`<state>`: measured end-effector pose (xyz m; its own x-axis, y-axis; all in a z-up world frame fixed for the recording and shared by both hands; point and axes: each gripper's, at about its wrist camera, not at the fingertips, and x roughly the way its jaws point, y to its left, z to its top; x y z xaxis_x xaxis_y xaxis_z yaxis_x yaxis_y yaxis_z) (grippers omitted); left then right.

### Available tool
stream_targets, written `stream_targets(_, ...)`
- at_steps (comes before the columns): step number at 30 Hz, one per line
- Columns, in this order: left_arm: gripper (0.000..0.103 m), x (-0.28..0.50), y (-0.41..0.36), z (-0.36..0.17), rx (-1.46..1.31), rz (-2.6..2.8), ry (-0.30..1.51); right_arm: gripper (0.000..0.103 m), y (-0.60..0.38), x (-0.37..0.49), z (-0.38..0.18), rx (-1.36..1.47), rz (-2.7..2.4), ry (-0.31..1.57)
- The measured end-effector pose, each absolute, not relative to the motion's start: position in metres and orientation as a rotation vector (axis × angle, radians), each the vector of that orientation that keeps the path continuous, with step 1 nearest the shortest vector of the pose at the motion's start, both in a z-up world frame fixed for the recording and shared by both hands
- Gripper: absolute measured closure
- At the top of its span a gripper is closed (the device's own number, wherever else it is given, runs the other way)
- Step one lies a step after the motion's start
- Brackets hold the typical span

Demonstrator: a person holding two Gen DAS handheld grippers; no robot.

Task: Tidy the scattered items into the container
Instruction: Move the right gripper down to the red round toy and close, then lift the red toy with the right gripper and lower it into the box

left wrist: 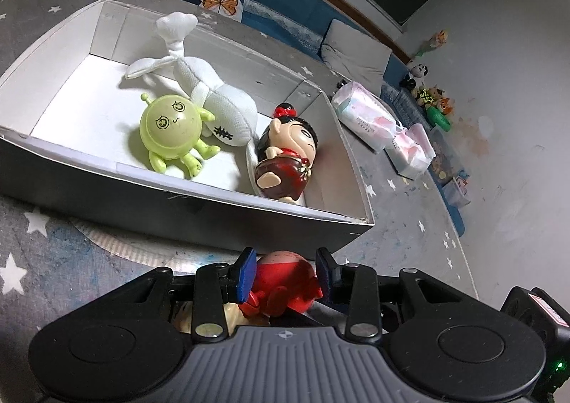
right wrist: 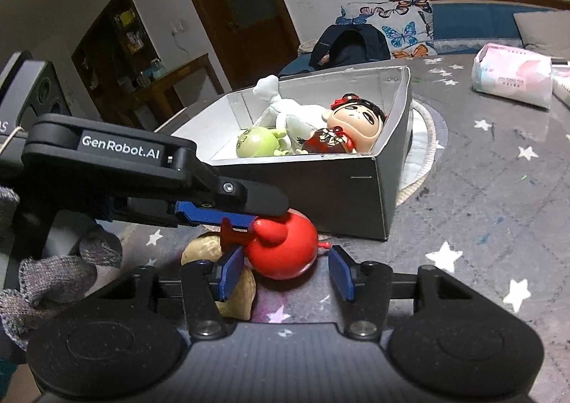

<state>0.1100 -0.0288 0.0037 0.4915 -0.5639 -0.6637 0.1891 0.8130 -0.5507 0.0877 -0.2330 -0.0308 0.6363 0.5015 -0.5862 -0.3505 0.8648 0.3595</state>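
From the left wrist, the left gripper [left wrist: 285, 273] pinches a red round toy [left wrist: 285, 278] just short of the box's [left wrist: 213, 203] near wall; the toy's lower half is hidden. From the right wrist, the right gripper [right wrist: 283, 274] stands spread around it, a tan toy [right wrist: 237, 296] half hidden.

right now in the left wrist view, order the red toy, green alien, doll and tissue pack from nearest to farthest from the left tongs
1. Red toy, between the left tongs.
2. Doll, box's right end.
3. Green alien, box's middle-left; close to the doll's rank.
4. Tissue pack, beyond the box, right.
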Motion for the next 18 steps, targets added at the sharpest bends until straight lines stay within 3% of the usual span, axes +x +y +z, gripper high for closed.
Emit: stream_targets(18, 0.064, 0.109, -0.027, 0.000, -0.436, -0.465, 0.956, 0.056, -0.237, 0.093, -0.042, 0.340, 0.529, 0.748)
